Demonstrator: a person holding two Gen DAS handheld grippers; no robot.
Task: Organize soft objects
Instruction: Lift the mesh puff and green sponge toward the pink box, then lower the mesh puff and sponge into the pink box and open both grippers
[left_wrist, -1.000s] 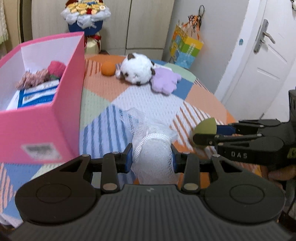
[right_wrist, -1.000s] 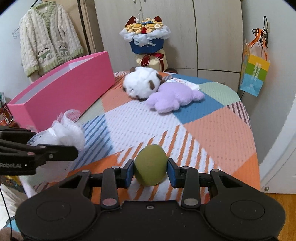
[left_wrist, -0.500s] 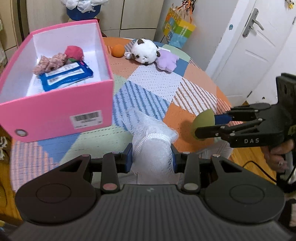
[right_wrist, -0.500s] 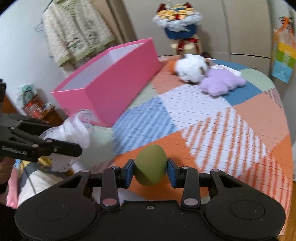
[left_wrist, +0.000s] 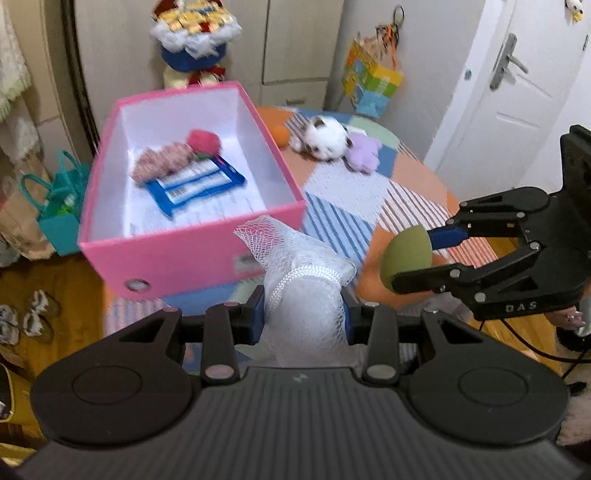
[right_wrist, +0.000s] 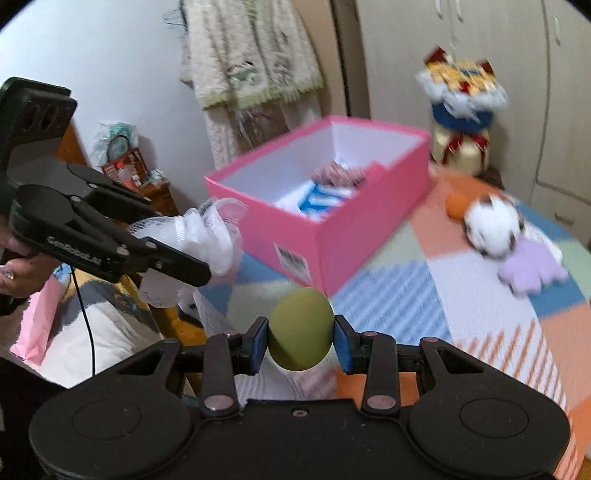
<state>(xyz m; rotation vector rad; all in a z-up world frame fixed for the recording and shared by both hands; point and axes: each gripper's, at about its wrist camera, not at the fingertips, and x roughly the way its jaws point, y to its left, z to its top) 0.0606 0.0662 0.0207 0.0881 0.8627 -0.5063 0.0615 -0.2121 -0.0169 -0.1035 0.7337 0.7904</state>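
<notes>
My left gripper (left_wrist: 303, 317) is shut on a white mesh bath puff (left_wrist: 303, 295), held in the air just before the near wall of the pink box (left_wrist: 192, 258). The puff also shows in the right wrist view (right_wrist: 199, 236). My right gripper (right_wrist: 300, 339) is shut on an olive-green egg-shaped sponge (right_wrist: 300, 328), also visible in the left wrist view (left_wrist: 406, 254). The box (right_wrist: 369, 221) holds a blue-white packet (left_wrist: 195, 184), a pink fuzzy item (left_wrist: 162, 166) and a red pom-pom (left_wrist: 203, 142).
On the patchwork tablecloth (left_wrist: 351, 192) lie a white-brown plush (left_wrist: 325, 138), a purple plush (left_wrist: 364, 151) and an orange ball (left_wrist: 281, 133). A bouquet (left_wrist: 194, 33) stands behind the box. A door (left_wrist: 517, 92) is at right. A teal bag (left_wrist: 59, 214) sits on the floor.
Both grippers have risen and pulled back toward the table's near edge, each keeping its object. The box's inside has come more into view, and the right view has swung left toward it.
</notes>
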